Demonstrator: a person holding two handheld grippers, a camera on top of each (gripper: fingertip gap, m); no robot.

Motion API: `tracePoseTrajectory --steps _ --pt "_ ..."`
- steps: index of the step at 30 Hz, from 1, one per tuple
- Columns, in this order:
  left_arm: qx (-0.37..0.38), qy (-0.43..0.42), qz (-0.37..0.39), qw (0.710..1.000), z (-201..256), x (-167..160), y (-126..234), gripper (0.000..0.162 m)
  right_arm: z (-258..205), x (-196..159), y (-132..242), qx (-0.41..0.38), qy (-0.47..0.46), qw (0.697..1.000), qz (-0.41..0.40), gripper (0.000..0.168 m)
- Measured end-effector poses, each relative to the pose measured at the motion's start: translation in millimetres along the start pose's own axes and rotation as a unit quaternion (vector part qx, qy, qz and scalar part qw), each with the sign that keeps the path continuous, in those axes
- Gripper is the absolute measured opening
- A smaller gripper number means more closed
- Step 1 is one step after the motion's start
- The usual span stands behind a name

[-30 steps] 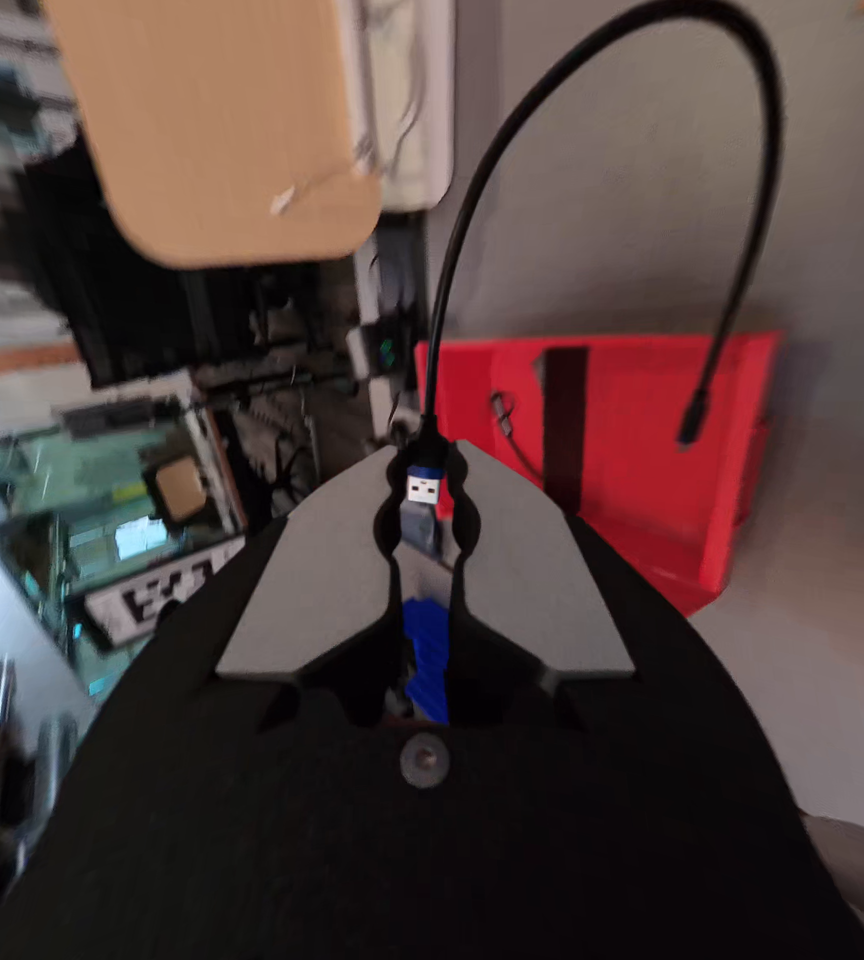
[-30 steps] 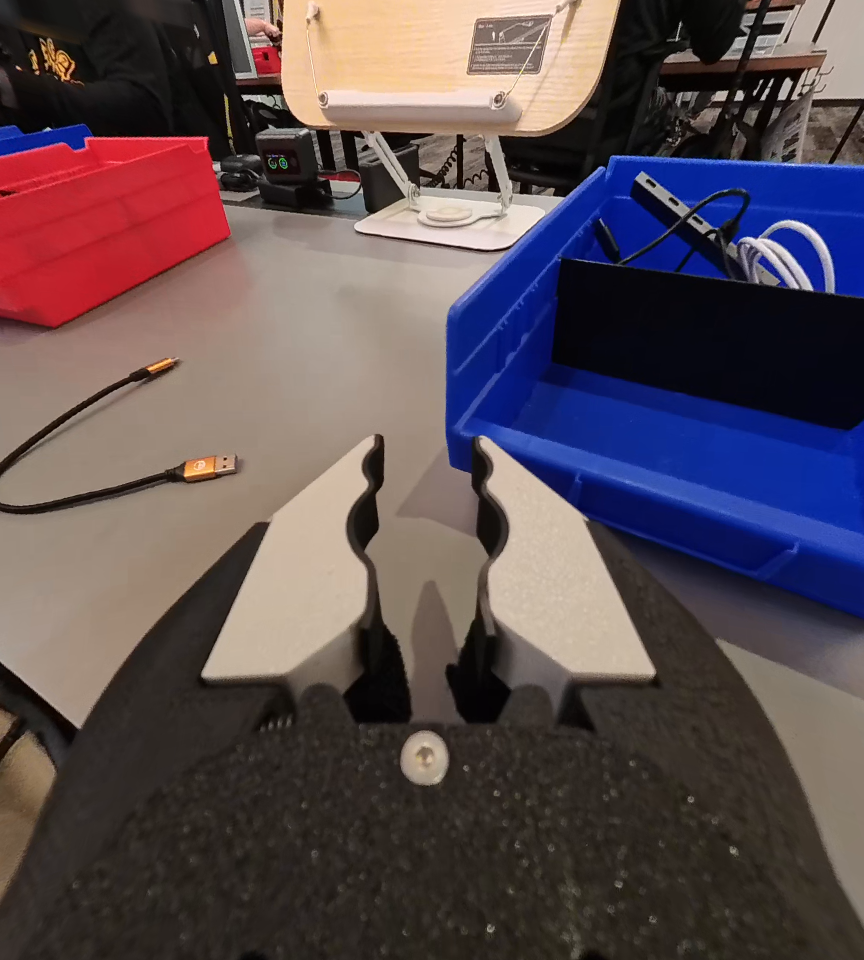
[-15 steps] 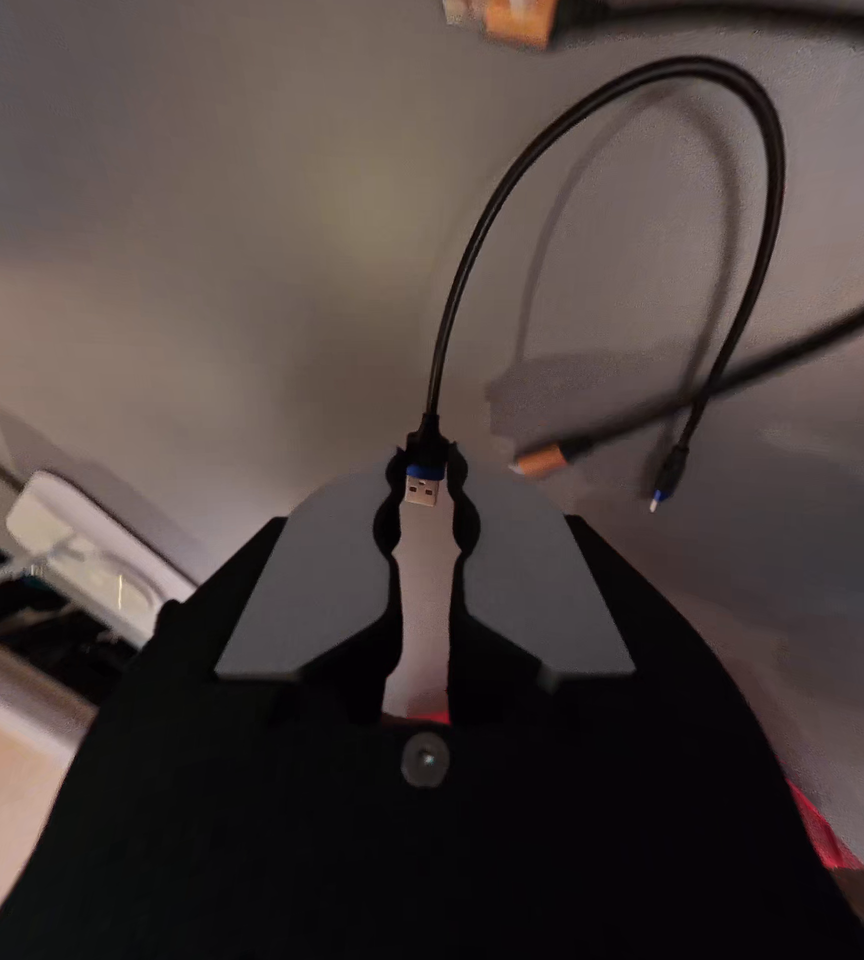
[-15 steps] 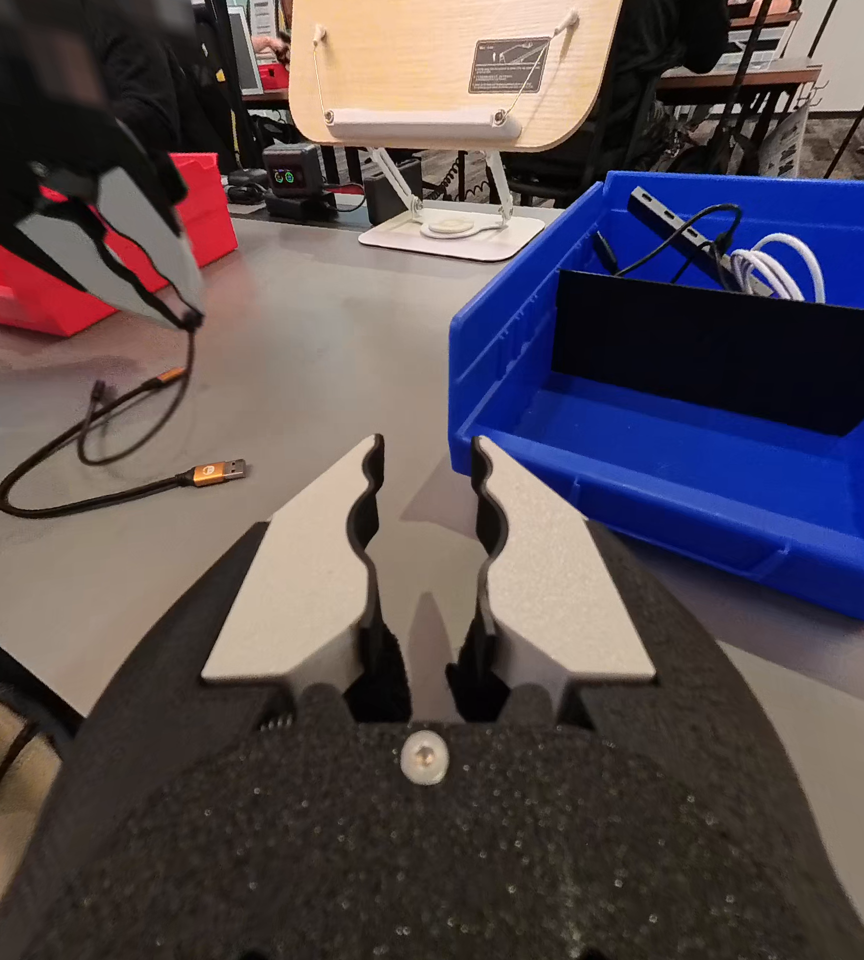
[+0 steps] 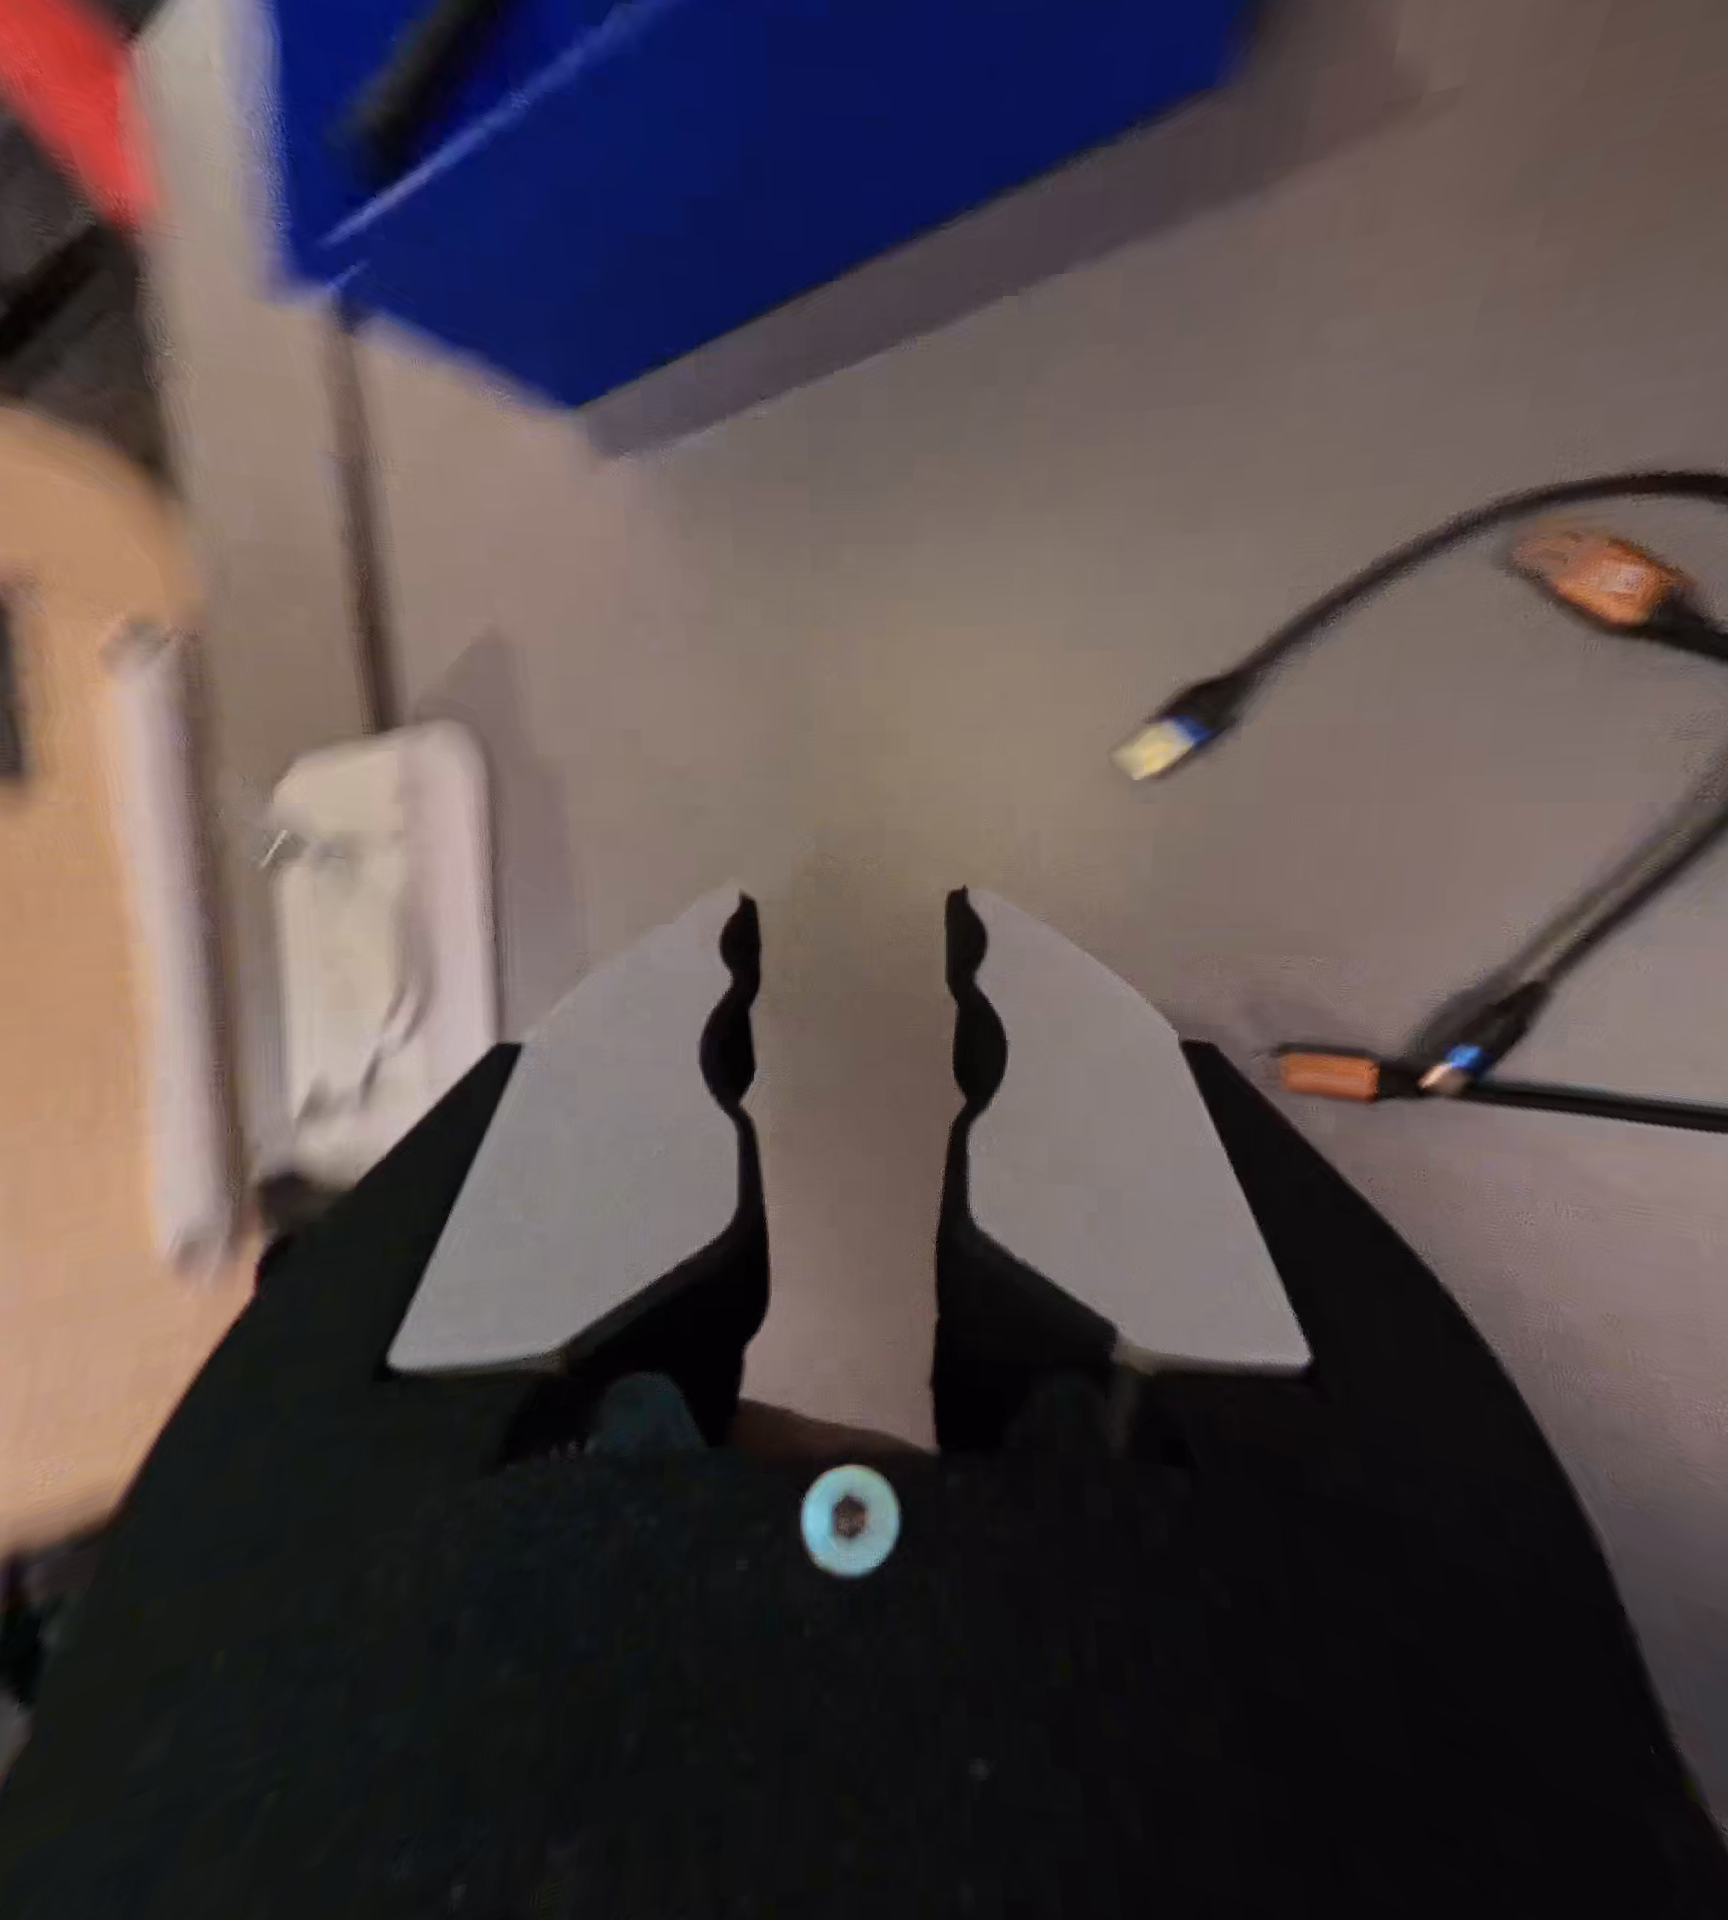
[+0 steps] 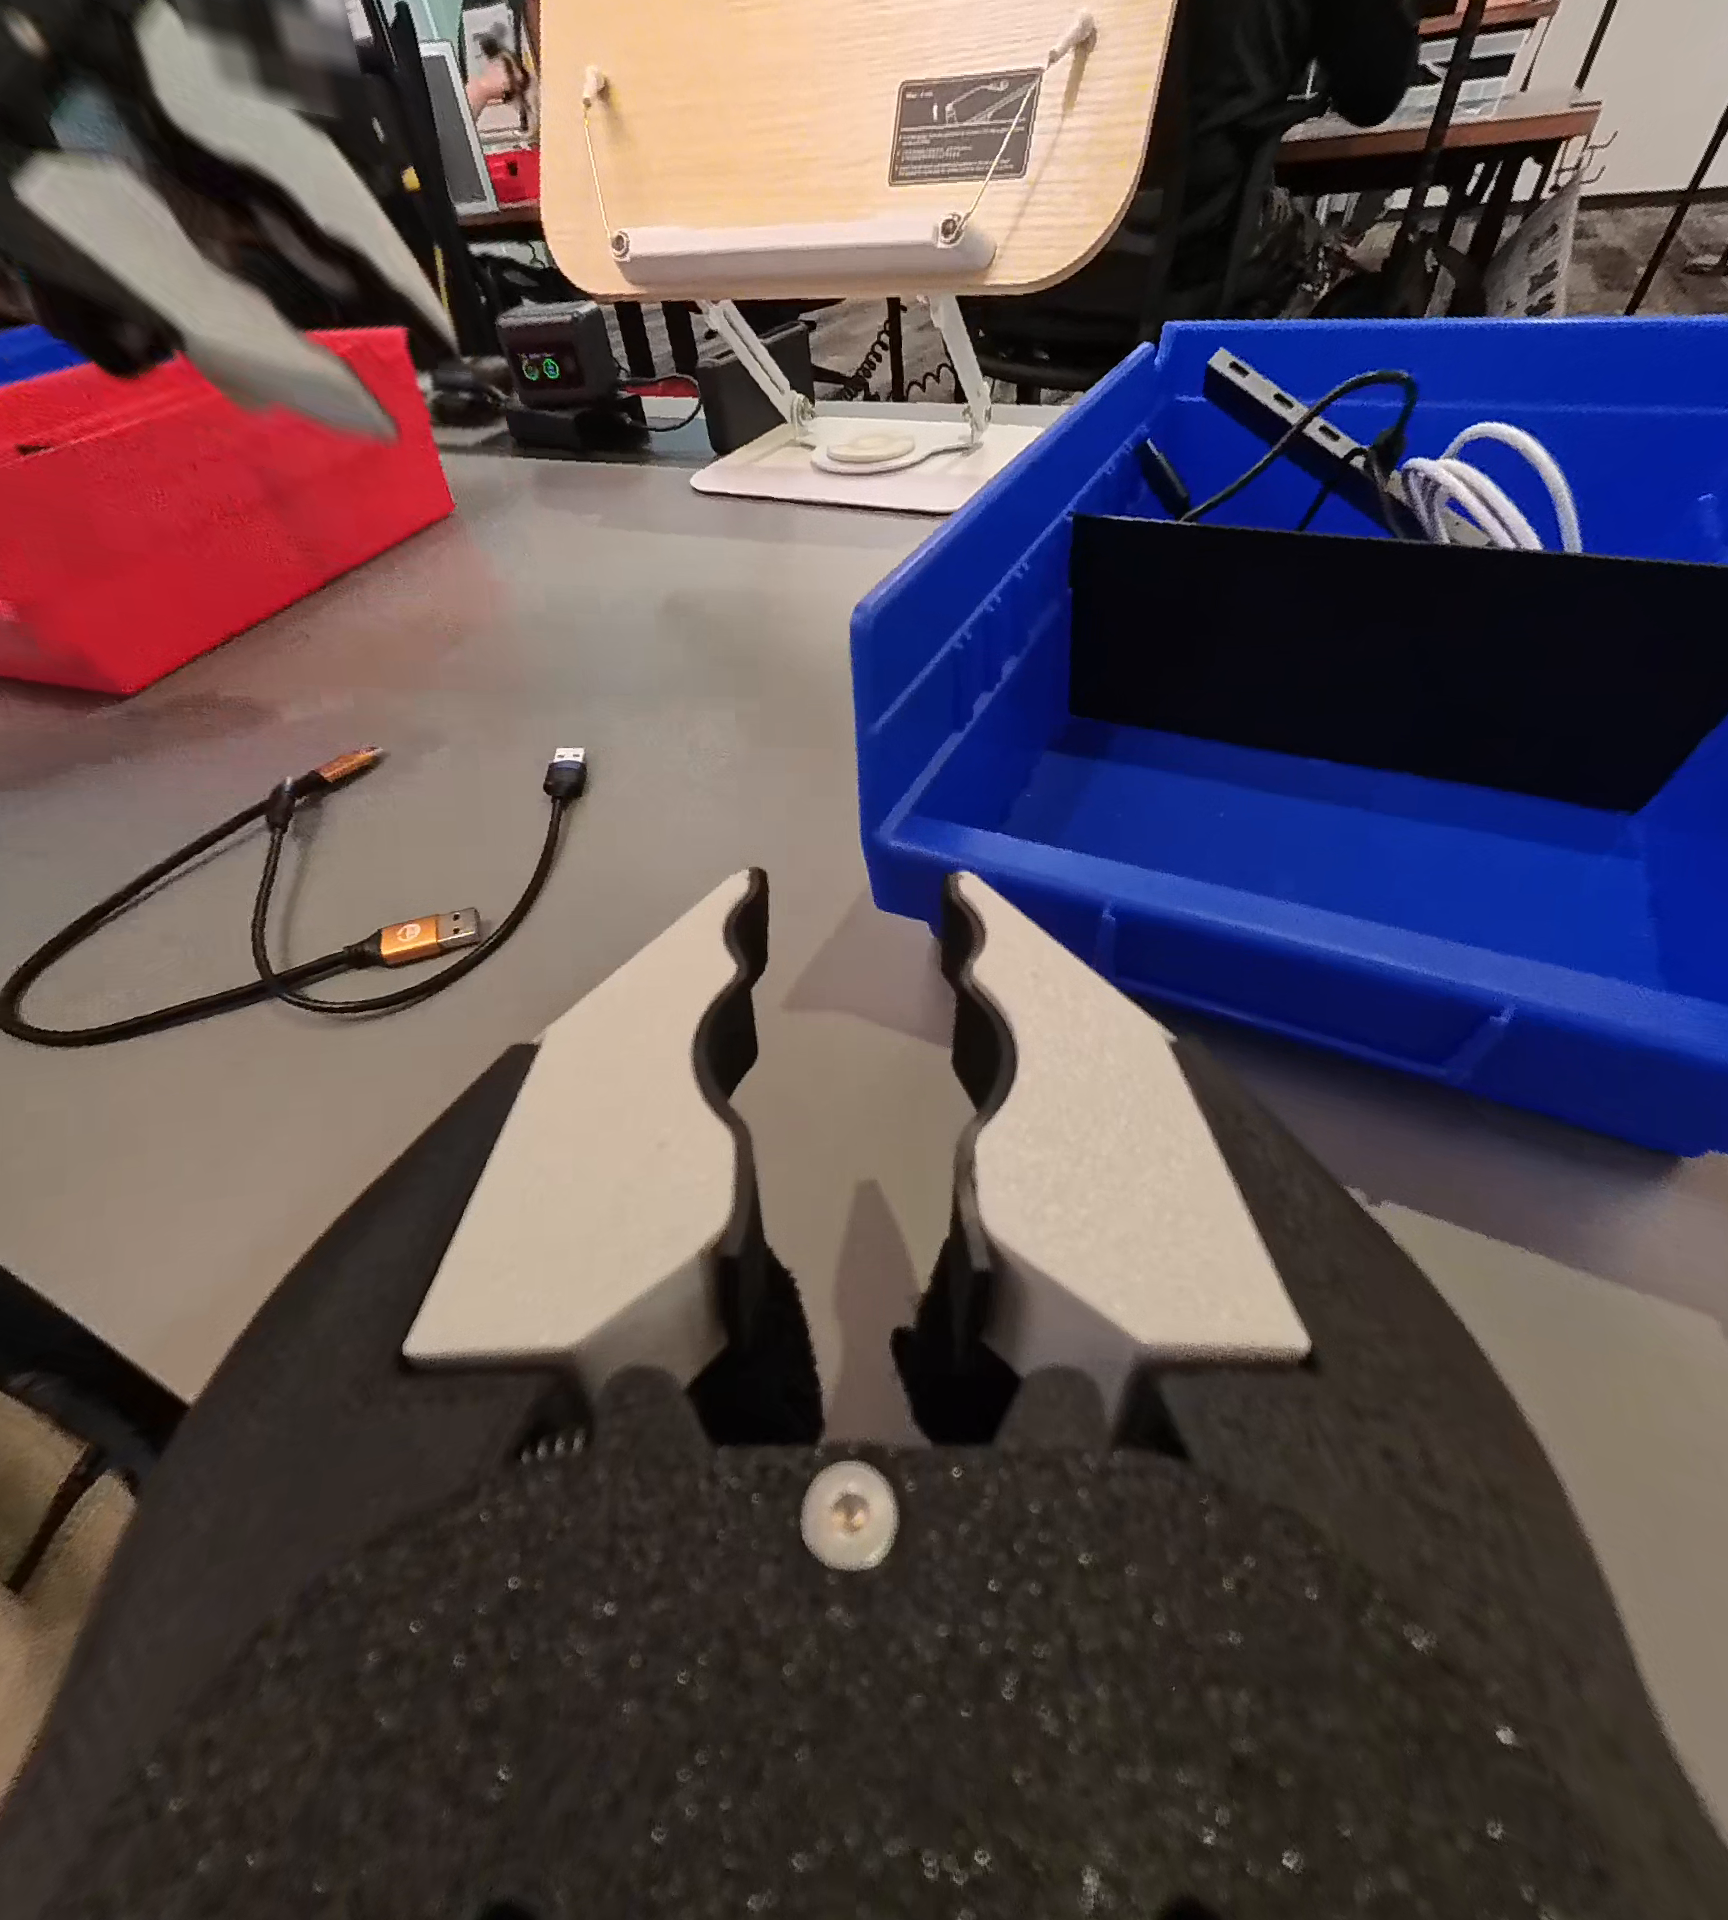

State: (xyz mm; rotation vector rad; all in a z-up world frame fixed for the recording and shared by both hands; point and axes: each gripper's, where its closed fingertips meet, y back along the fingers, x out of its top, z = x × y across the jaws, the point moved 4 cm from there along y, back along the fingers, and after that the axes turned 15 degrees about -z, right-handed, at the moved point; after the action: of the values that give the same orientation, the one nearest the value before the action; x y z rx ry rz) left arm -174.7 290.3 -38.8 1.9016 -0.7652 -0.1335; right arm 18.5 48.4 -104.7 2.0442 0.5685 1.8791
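Observation:
My left gripper [image 5: 852, 914] is open and empty above the grey table [image 5: 943, 665]; it also shows blurred at the top left of the right wrist view [image 6: 320, 353]. A short black cable with a blue-tipped plug [image 5: 1177, 732] lies on the table to its right, across a black braided cable with orange plugs [image 5: 1608, 587]. In the right wrist view the short black cable [image 6: 527, 894] and the orange-plug cable [image 6: 418, 940] lie left of centre. My right gripper [image 6: 852, 894] is open and empty, just left of the blue bin [image 6: 1307, 956].
The blue bin has a black divider [image 6: 1411, 665]; a white cable and a dark hub [image 6: 1462, 488] lie behind it. A red bin [image 6: 164, 520] stands at the left. A wooden board on a white stand [image 6: 839, 156] is at the table's far edge. The gap from one gripper's tips to the other's is roughly 25 centimeters.
My left gripper has opened and let go of the short black cable, which now lies on the table over the orange-plug cable. The left gripper has lifted away. My right gripper has barely moved.

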Motion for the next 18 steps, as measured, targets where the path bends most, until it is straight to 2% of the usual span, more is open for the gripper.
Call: tracePoseTrajectory --steps 1,4,6,8,10,12,15,18 --pt "0.022 0.065 -0.005 0.998 -18.9 -22.2 14.2 0.037 0.2 -0.3 0.9 -0.001 0.000 1.000 0.000 0.032" --pt "0.009 0.235 -0.039 0.971 -54.8 -108.1 45.9 0.043 1.0 -0.6 2.2 -0.003 -0.003 1.000 0.002 0.032" --pt "0.032 0.340 -0.082 0.936 -77.6 -174.7 58.9 0.040 1.5 -0.8 0.5 -0.001 -0.005 1.000 0.001 0.032" --pt "0.017 0.407 -0.127 0.904 -84.3 -232.1 62.1 0.040 1.0 -1.8 -3.7 0.004 -0.008 1.000 -0.003 0.032" --pt "-0.001 0.439 -0.178 0.881 -83.4 -279.4 54.7 0.042 -0.5 -1.4 -8.9 0.010 -0.008 1.000 -0.007 0.032" --pt "-0.022 0.437 -0.219 0.872 -79.5 -313.3 36.4 0.042 -2.5 0.6 -14.5 0.016 -0.006 1.000 -0.010 0.032" --pt "-0.056 0.394 -0.275 0.875 -71.1 -343.3 1.2 0.043 -3.7 4.8 -21.1 0.026 -0.009 1.000 -0.007 0.031" --pt "-0.070 0.397 -0.332 0.853 -72.1 -365.0 -27.5 0.048 -1.6 8.7 -25.3 0.038 -0.022 0.999 -0.001 0.031"
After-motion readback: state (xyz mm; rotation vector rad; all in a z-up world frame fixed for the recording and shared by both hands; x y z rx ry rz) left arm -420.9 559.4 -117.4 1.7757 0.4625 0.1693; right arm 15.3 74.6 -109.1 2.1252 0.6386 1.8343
